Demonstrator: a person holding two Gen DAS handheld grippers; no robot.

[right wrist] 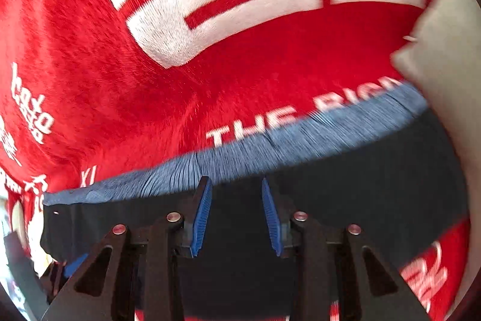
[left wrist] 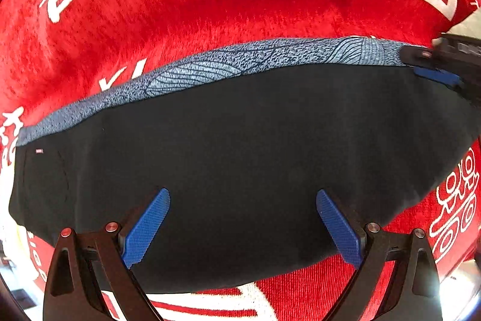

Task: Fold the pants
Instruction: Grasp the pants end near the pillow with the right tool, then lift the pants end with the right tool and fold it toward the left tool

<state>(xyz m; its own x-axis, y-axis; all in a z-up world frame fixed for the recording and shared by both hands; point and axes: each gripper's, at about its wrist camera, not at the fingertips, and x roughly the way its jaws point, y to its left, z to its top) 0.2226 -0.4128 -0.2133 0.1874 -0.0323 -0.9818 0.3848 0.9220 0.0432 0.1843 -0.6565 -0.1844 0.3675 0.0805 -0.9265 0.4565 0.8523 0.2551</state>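
The pants (left wrist: 240, 164) lie folded into a long dark band on a red blanket (left wrist: 228, 2) with white lettering, which covers the surface beneath. In the left wrist view the band's long axis runs across the picture from lower left to upper right, with a strip of blue-grey patterned fabric (left wrist: 210, 68) showing along its far edge, so the dark layer stops short of that edge and leaves the strip uncovered. The near edge of the pants curves just behind the left gripper (left wrist: 243, 226), and a band of bare red blanket shows below it and at the right end. Beyond the far edge the blanket stretches wide and flat, with plenty of open room; at the upper right its border gives way to a pale area. The left gripper hangs over the near half of the pants with its blue pads set wide apart and only flat dark cloth showing between them, nothing pinched. The right gripper (right wrist: 236, 217) sits near the far edge, its pads standing a moderate gap apart over the dark cloth just short of the blue-grey strip; they grip nothing that I can see. In the left wrist view it shows at the right end of the strip. The right wrist view is blurred.
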